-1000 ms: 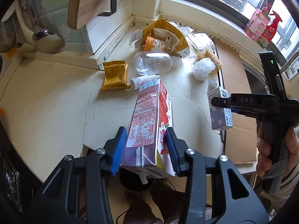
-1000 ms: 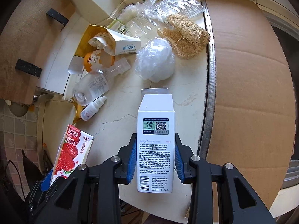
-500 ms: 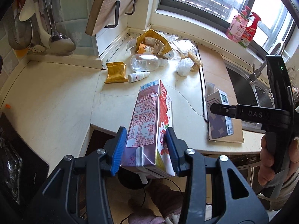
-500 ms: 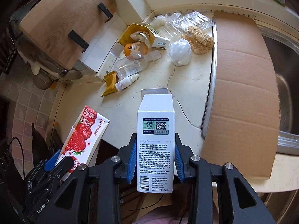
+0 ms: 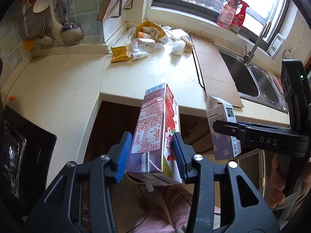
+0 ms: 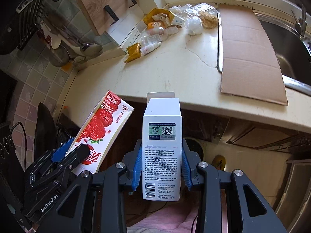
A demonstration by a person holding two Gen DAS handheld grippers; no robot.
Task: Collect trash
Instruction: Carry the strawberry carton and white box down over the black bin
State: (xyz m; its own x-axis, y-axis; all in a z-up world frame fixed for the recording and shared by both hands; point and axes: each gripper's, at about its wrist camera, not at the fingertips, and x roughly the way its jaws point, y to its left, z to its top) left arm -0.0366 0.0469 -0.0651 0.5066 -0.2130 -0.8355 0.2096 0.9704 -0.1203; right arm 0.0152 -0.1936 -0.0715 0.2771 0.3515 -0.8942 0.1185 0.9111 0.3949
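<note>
My left gripper (image 5: 151,138) is shut on a strawberry milk carton (image 5: 155,128), held in the air in front of the counter edge; the carton also shows in the right wrist view (image 6: 99,130). My right gripper (image 6: 161,155) is shut on a white box with a QR label (image 6: 162,151), also held off the counter; it shows in the left wrist view (image 5: 223,128). More trash lies at the counter's back corner: a gold wrapper (image 5: 119,54), a clear bottle (image 5: 144,45), a small white bottle (image 5: 139,55), a yellow bag (image 5: 149,29), a white plastic wad (image 5: 177,47).
A flat cardboard sheet (image 6: 246,52) lies on the counter next to the steel sink (image 5: 258,81) with its tap. Spray bottles (image 5: 233,15) stand on the window sill. Ladles (image 5: 68,31) hang at the left wall. A dark cabinet front lies under the counter (image 6: 175,73).
Both grippers have pulled back and away from the counter with their cartons; the counter edge and the cabinet below have come into view.
</note>
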